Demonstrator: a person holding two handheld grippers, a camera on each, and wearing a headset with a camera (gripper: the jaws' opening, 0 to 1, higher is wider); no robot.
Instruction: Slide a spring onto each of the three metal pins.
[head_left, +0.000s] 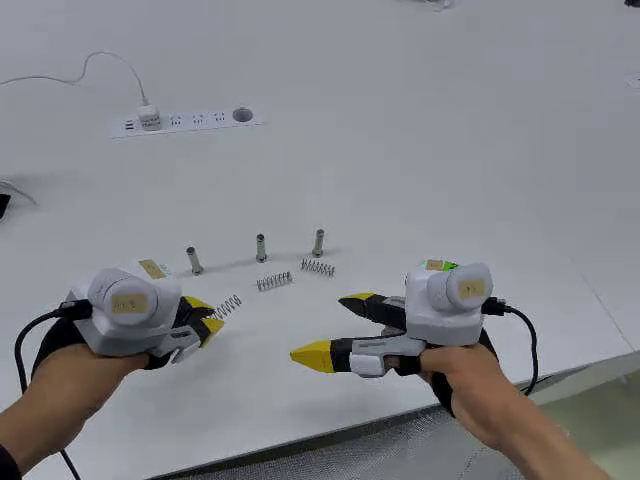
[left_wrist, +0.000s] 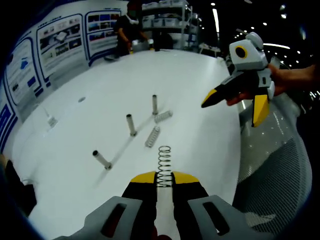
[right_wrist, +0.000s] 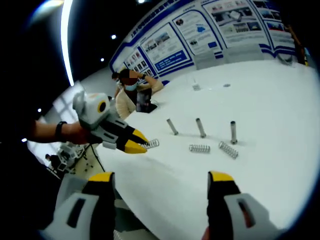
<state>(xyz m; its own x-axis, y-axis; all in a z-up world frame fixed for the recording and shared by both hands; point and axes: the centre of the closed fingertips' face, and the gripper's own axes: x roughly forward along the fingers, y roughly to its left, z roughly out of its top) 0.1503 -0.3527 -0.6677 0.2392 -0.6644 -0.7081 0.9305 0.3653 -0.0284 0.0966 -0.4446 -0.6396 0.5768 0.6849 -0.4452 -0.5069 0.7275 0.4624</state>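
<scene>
In the head view the left claw (head_left: 207, 314) sits at the lower left of the frame. It is clamped on one end of a spring (head_left: 227, 306), and the free end of that spring sticks out toward the upper right, low over the white tabletop (head_left: 420, 170). Whether the free end touches the surface cannot be told. In the left gripper view the same claw (left_wrist: 163, 178) rises at bottom centre, its yellow tips pinched on the spring (left_wrist: 163, 161), which runs straight up the frame. The right claw (head_left: 318, 326) is at the lower right of the head view, with its jaws spread wide, nothing between them and the tips pointing left. In the right gripper view it (right_wrist: 160, 180) gapes across the bottom of the frame, and the left claw reaches in from the left with its spring (right_wrist: 151, 144). Three pins stand upright in a row at mid frame of the head view, all bare: the left pin (head_left: 194, 260), the middle pin (head_left: 261, 247) and the right pin (head_left: 318, 242). A second spring (head_left: 274, 281) lies flat below the middle pin, near it but apart. A third spring (head_left: 318, 267) lies flat just below the right pin. Both claws are well short of the pins. A power strip (head_left: 185, 121) lies at the upper left of the head view, with a white plug in it and a cable running off to the left edge.
</scene>
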